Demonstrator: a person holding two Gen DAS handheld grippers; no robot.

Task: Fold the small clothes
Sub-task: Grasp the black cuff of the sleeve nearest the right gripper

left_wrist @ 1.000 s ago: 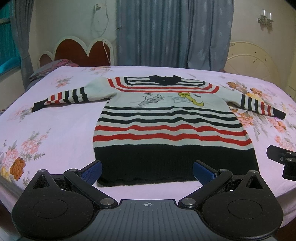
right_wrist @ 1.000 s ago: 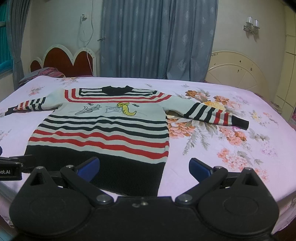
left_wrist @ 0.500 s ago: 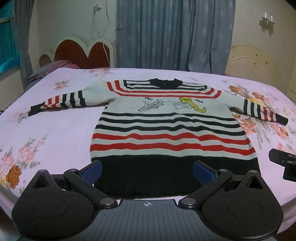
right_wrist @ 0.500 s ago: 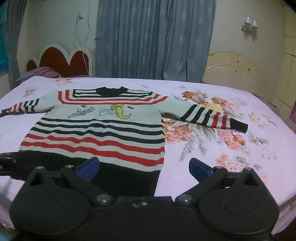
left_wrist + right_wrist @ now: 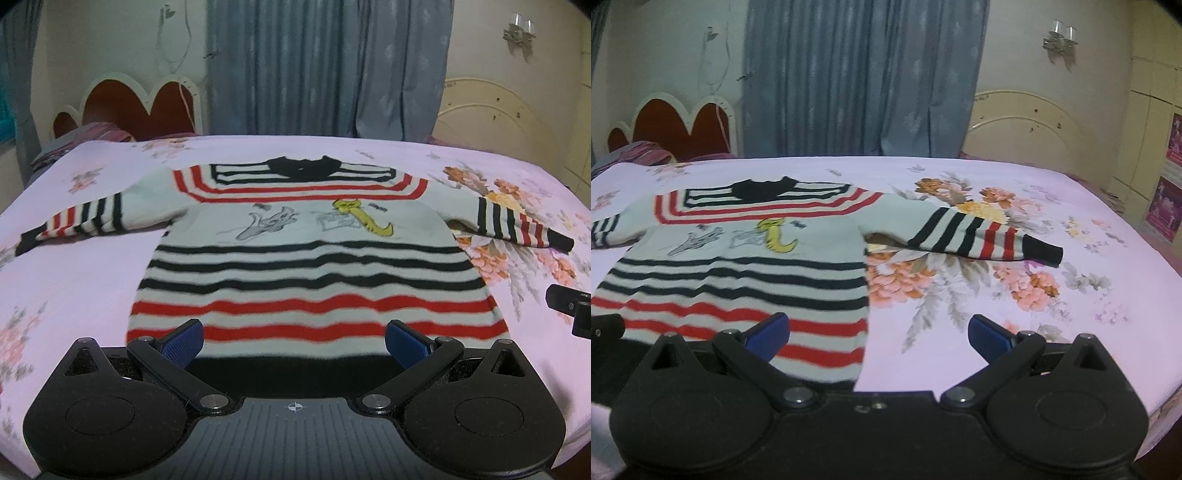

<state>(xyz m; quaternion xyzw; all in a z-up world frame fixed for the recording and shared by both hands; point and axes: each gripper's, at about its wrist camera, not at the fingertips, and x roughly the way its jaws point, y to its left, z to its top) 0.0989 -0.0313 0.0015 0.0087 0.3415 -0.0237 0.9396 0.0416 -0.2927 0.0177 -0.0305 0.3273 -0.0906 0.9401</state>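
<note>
A small knit sweater with red, black and white stripes and a cartoon print lies flat, face up, on the bed, sleeves spread out. It also shows in the right wrist view. My left gripper is open and empty, low over the sweater's black hem. My right gripper is open and empty over the sweater's lower right corner. The right sleeve stretches out to the right. The right gripper's edge shows at the right of the left wrist view.
The bed has a pink floral sheet. A red and white headboard and pillows stand at the back left. Grey curtains hang behind. A cream headboard leans at the back right.
Both grippers have moved forward and lower over the sweater's hem. The sweater has not moved. Both stay open.
</note>
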